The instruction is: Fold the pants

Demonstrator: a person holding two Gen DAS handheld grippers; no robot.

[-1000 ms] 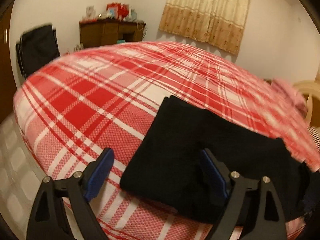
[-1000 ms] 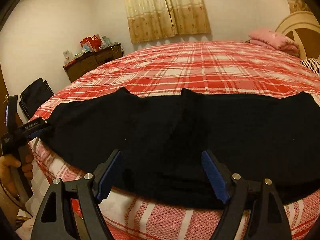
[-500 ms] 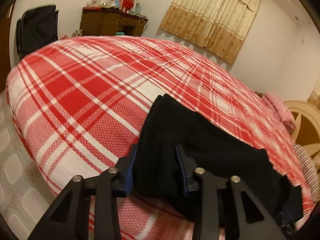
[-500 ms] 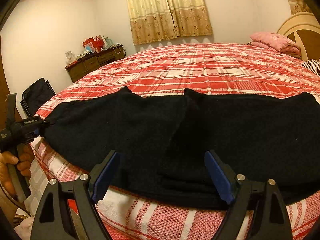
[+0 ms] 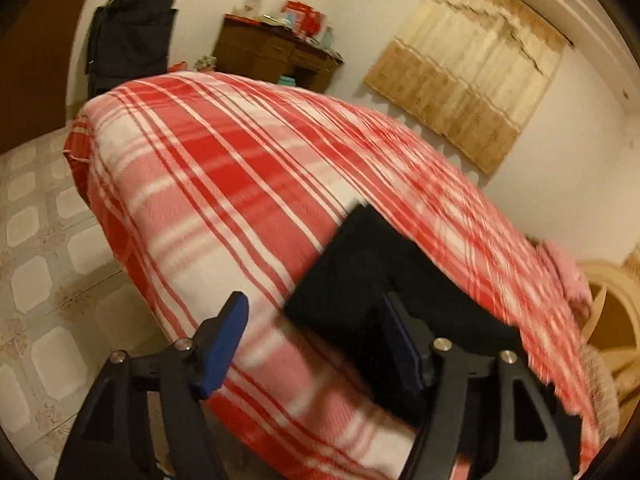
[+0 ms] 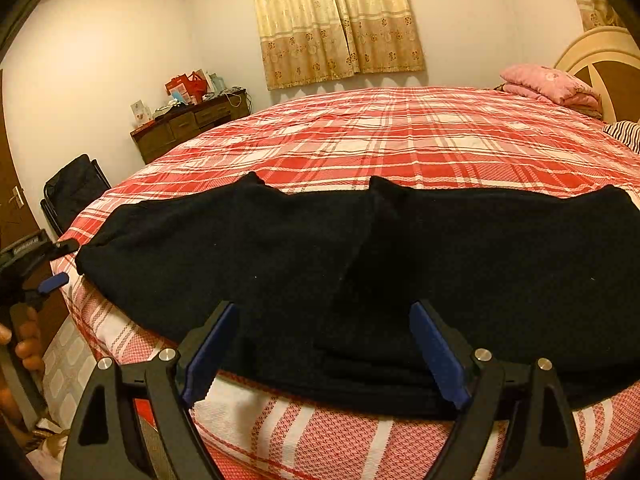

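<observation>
- The black pants (image 6: 280,256) are laid flat across the near edge of the bed (image 6: 400,136), stretched from side to side, with a folded-over ridge seen at the middle in the right wrist view.
- The fabric is matte, soft and dark; no label or print can be read on it.
- A white line of lettering is carried on the body of the left tool (image 6: 48,268), but it is too small to be read.
- The left tool (image 5: 316,344) is seen opening beside the end corner of the pants; the cloth lies by its right pad, and nothing is pressed between the pads.
- The right tool (image 6: 324,356) is held wide over the near hem, with the pants under it and no cloth pinched.
- The bed is covered with a red and white plaid sheet (image 5: 224,184) of woven texture.
- A pink folded blanket (image 6: 548,84) is seen by the curved headboard (image 6: 592,44).
- A patterned beige curtain (image 6: 336,20) hangs on the far wall.
</observation>
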